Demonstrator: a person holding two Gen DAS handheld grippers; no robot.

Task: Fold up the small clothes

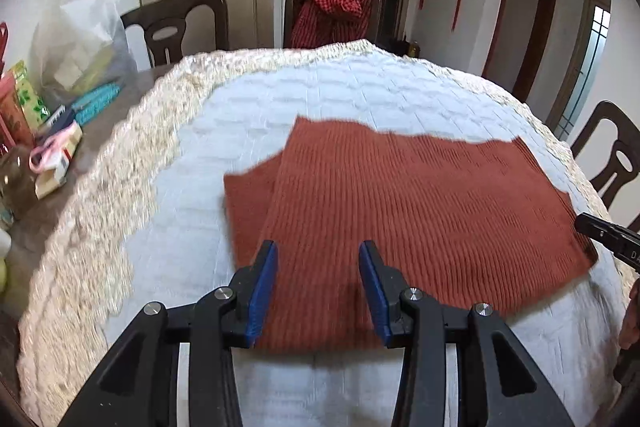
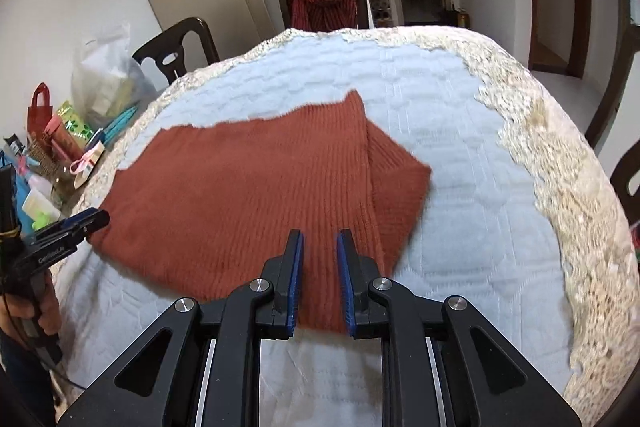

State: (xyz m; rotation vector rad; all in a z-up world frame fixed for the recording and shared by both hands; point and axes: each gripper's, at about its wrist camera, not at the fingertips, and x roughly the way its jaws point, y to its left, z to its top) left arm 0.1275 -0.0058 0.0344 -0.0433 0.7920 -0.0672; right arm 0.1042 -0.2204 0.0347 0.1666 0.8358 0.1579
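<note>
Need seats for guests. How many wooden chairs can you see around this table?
3 in the left wrist view: one chair at the far left, one chair at the far side draped with red checked cloth, one chair on the right. Others may be hidden.

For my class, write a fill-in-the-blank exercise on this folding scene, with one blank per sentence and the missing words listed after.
1. The ribbed knit garment lying on the table is rust-____ in colour.
2. It rests on a quilted cloth with a cream ____ border.
3. Both the left gripper and the right gripper hold ____ between their blue pads.
4. A red checked garment hangs over a ____ behind the table.

Missing words: red; lace; nothing; chair
</note>
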